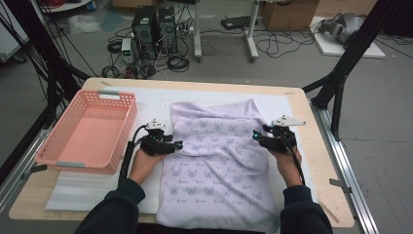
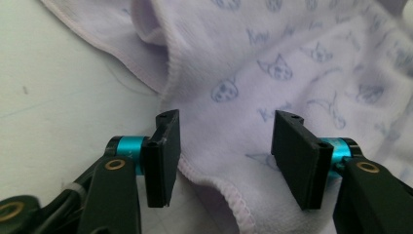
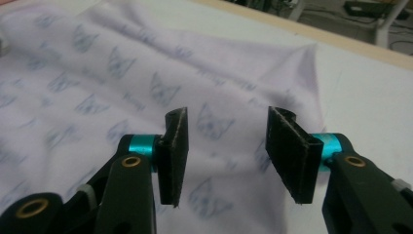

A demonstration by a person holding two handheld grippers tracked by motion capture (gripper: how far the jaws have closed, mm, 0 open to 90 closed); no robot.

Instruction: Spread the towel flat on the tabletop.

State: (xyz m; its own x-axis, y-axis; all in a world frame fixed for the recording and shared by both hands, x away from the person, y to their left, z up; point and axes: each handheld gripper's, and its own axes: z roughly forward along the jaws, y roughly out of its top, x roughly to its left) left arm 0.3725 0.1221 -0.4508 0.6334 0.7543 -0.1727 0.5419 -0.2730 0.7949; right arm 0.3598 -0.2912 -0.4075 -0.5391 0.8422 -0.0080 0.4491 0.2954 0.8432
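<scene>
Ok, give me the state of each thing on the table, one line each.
Towel: folded over, lying rumpled on the table, not gripped.
Pink basket: upright, empty.
Left hand-held gripper: open over the towel's hem.
Right hand-held gripper: open above the towel.

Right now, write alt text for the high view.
A person holds the left gripper and right gripper, both open, at opposite edges of a pale printed cloth on a table. A pink basket sits left.

towel (image 1: 219,161): soft matt cloth | basket (image 1: 73,163): glossy plastic | table (image 1: 316,161): wood
</scene>
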